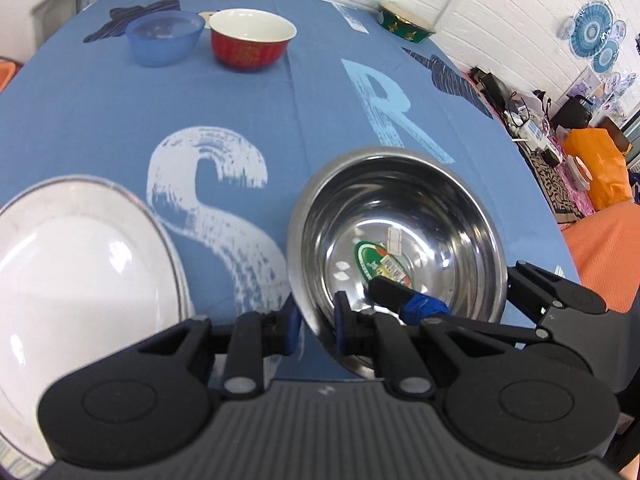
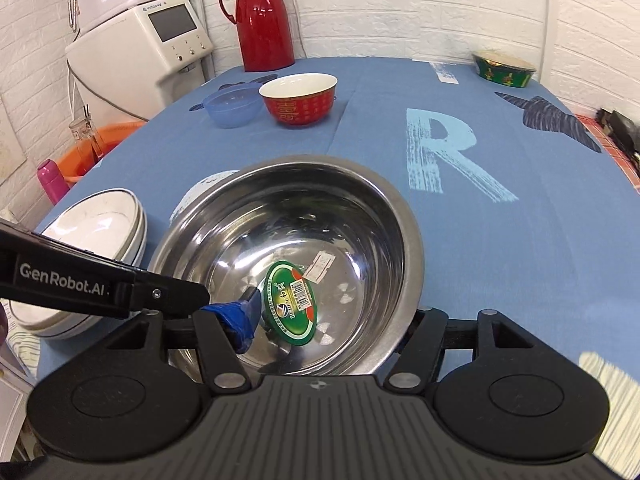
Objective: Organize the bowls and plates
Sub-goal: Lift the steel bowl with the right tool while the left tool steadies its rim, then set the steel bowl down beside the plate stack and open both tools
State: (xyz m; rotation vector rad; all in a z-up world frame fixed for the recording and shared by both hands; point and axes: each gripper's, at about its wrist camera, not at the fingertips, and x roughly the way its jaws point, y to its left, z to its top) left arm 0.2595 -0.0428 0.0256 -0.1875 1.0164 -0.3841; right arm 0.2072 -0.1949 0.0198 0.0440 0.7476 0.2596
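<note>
- Steel bowl (image 2: 288, 264) sits on the blue tablecloth (image 1: 100, 120), beside the stacked white plates (image 1: 80, 264).
- Left gripper (image 1: 316, 328) pinches its near-left rim; right gripper (image 2: 328, 332) straddles the near rim, apparently clamped.
- Open cloth lies beyond, before the red bowl (image 2: 298, 98) and blue bowl (image 2: 232, 108).

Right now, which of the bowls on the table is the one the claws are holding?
The shiny steel bowl with a green sticker inside. Both claws, left and right, straddle its rim; the red bowl, blue bowl and green bowl sit untouched farther back.
</note>
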